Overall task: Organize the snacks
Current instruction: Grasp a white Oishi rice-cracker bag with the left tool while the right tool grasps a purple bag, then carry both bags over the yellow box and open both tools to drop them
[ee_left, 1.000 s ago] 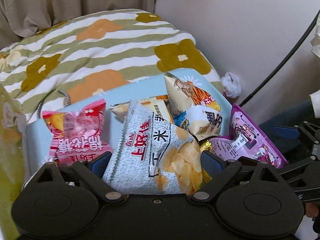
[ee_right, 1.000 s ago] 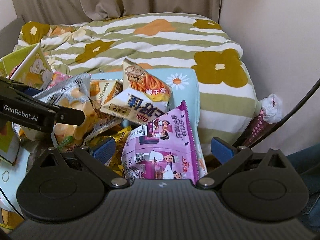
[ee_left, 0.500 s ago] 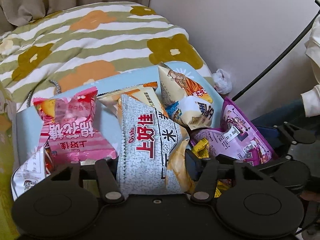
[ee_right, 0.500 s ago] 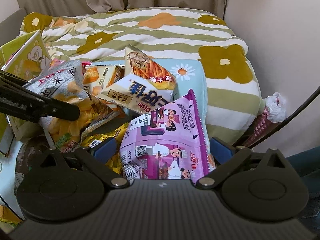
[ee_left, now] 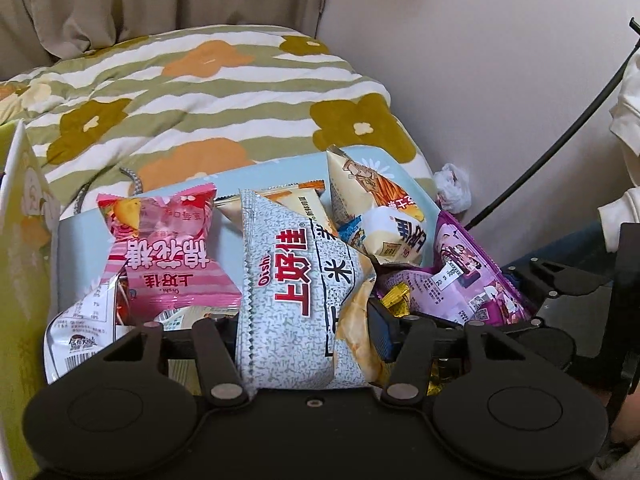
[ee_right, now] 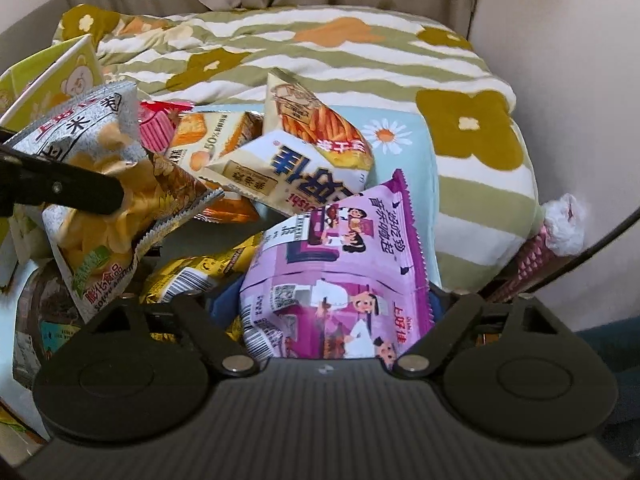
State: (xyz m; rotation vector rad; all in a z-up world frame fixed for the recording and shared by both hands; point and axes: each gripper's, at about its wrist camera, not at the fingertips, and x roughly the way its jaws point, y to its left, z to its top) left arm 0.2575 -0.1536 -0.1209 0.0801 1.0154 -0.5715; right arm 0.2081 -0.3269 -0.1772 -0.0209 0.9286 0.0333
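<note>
Left claw (ee_left: 304, 332) pinches the grey chip bag (ee_left: 296, 280); right claw (ee_right: 326, 306) is closing around the purple bag (ee_right: 340, 264).

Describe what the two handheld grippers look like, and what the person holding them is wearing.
Both the left gripper and the right gripper are matte black plastic, with round discs, silver pivot pins and blue fingertip pads. The right's body is ribbed. A thin black cable runs past a cream sleeve.

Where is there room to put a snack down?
Bare blue cushion shows behind the pink bag, beside the striped quilt; another patch lies by the daisy. Between the grey bag and purple bag, it's crowded.
</note>
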